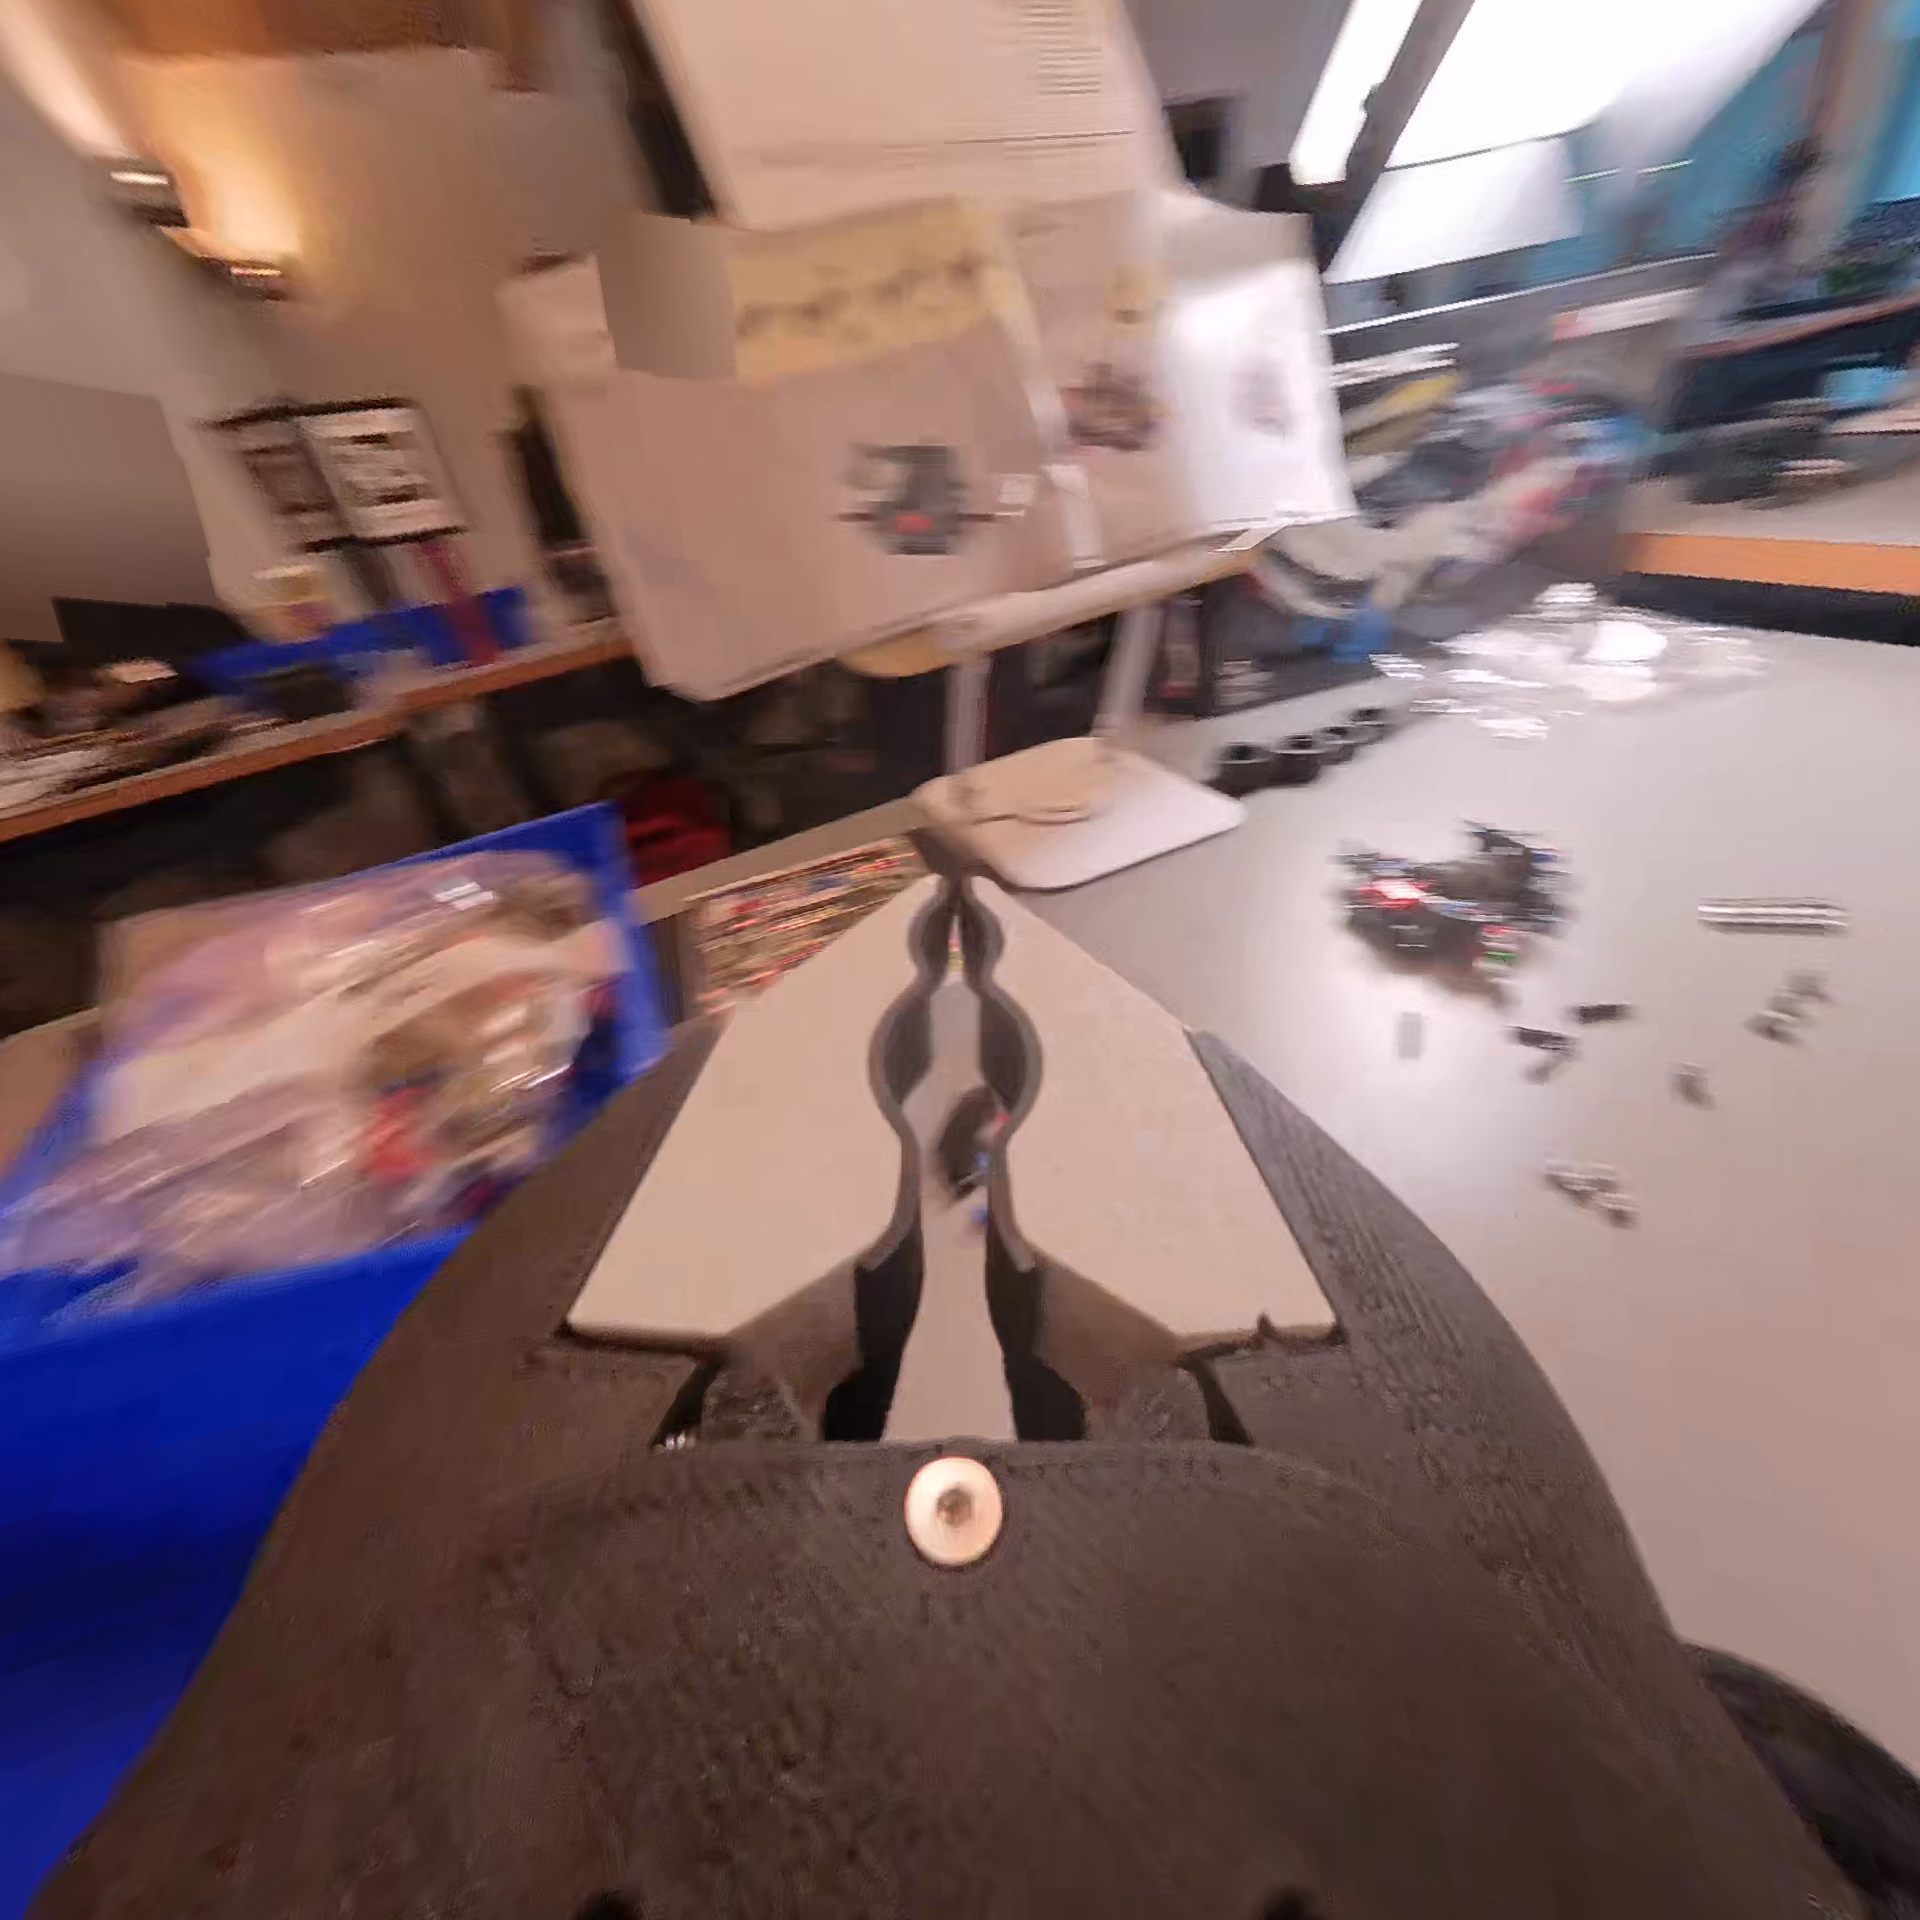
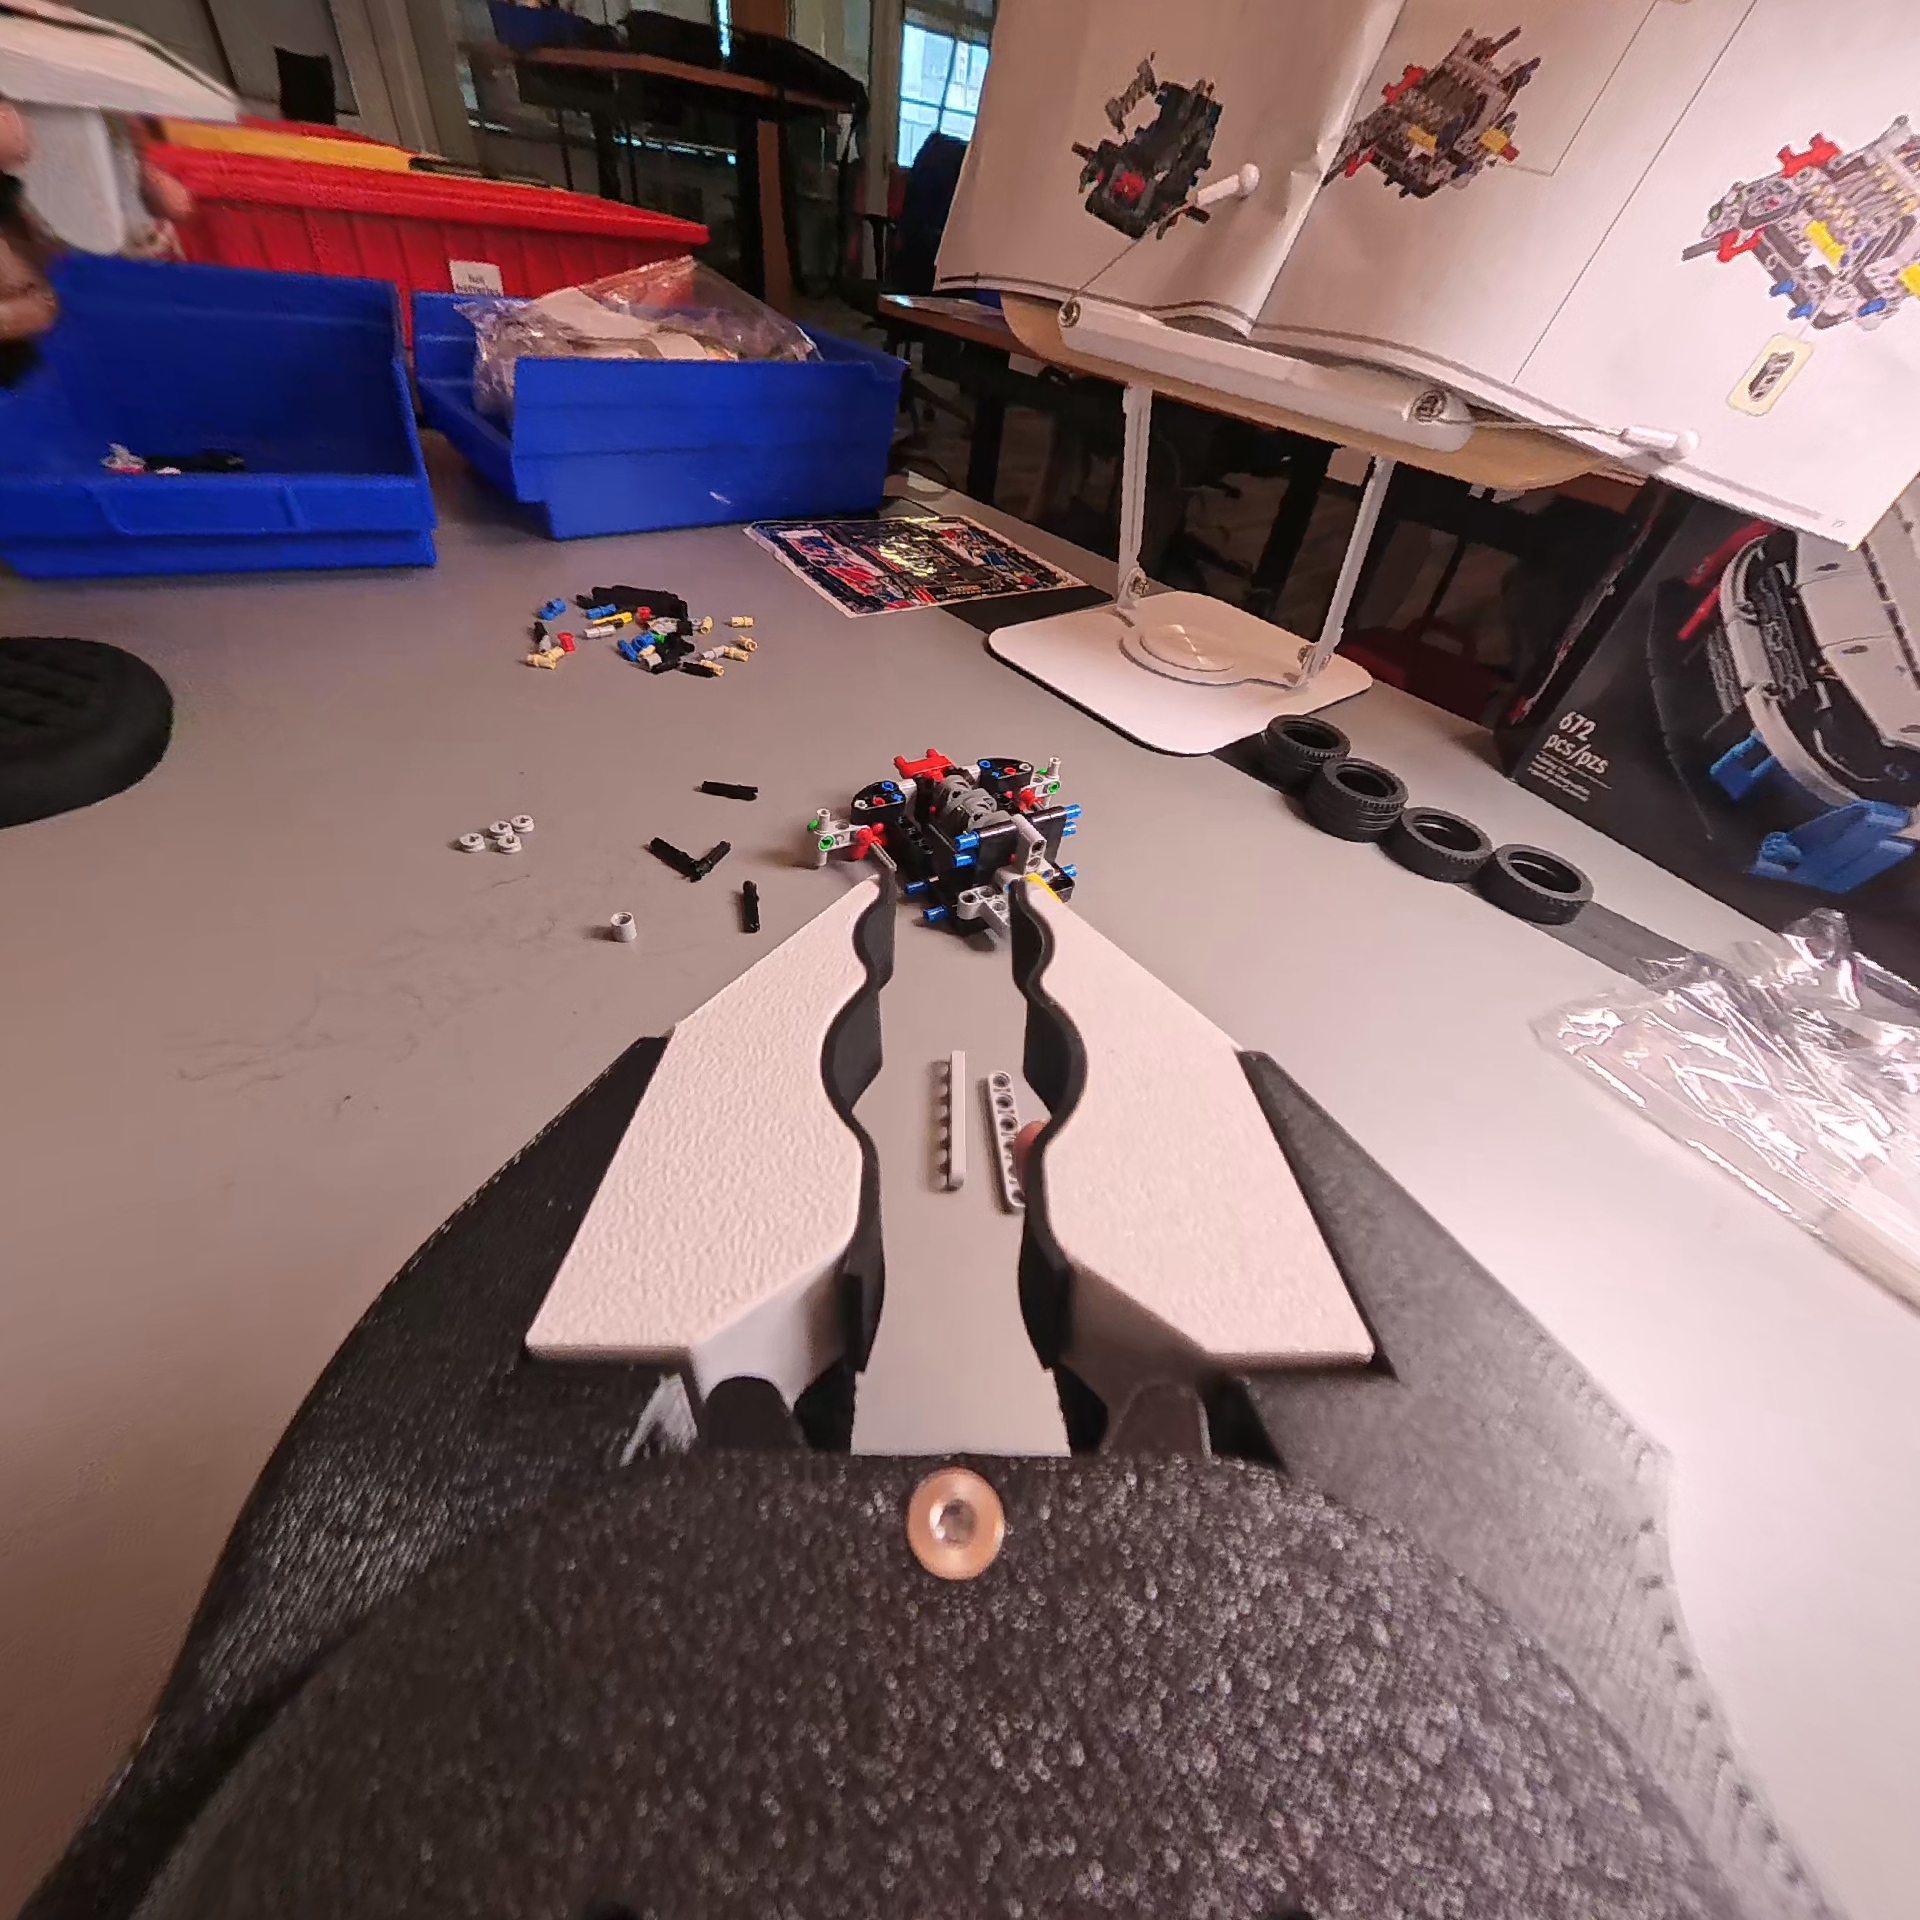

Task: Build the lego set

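The partly built lego chassis, black with red, blue and grey parts, sits on the grey table. My right gripper is open, its tips just short of the chassis and on either side of its near end. Two grey holed beams lie on the table between the fingers. The left wrist view is blurred by motion. My left gripper is shut with its tips together, raised above the table's left part; the chassis lies well to its right. I see nothing held in it.
Loose pins and black axles lie left of the chassis. Blue bins, one with parts bags, and a red bin stand at the back left. A stand holds the open instruction booklet. Tyres, the set's box and plastic wrap are at right. About 40 cm separates my left fingertips from my right.
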`<state>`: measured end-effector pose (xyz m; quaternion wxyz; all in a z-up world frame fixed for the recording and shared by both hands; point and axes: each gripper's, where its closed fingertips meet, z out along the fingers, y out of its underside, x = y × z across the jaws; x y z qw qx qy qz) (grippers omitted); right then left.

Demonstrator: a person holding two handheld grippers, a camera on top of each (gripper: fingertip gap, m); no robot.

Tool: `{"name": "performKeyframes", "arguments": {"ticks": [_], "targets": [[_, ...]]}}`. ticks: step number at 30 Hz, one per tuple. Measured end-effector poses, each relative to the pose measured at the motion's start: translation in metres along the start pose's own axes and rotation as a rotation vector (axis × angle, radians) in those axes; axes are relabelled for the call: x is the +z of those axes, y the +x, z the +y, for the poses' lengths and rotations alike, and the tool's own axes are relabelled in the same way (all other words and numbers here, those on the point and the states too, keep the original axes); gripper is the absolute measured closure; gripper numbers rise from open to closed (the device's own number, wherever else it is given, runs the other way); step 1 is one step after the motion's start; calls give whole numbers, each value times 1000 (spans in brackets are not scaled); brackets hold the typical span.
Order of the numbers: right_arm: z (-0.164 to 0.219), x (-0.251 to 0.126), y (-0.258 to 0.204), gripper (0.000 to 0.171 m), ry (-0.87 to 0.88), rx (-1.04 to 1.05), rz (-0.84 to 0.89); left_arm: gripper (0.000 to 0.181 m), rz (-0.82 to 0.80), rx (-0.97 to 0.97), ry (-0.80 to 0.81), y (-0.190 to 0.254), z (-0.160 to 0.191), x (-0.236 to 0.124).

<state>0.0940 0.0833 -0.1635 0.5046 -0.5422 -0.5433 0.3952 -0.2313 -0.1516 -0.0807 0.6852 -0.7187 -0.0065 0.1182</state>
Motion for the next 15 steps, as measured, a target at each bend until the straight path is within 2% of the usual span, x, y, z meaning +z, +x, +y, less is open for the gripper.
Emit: {"name": "performKeyframes", "arguments": {"ticks": [3,5,8,11,15], "targets": [[1,-1,1,152,2,13,2,181,-266,29,-100,-69,7,-55],[1,0,0,152,-2,15,-4,181,-379,52,-238,-110,18,-87],[4,4,-4,152,-17,11,-15,179,-374,28,-514,-152,50,-115],[7,7,-8,153,-30,10,-24,168,-347,48,-820,-191,93,-134],[13,12,-10,153,-52,15,-28,154,-180,-50,-1168,-197,151,-145]]}}
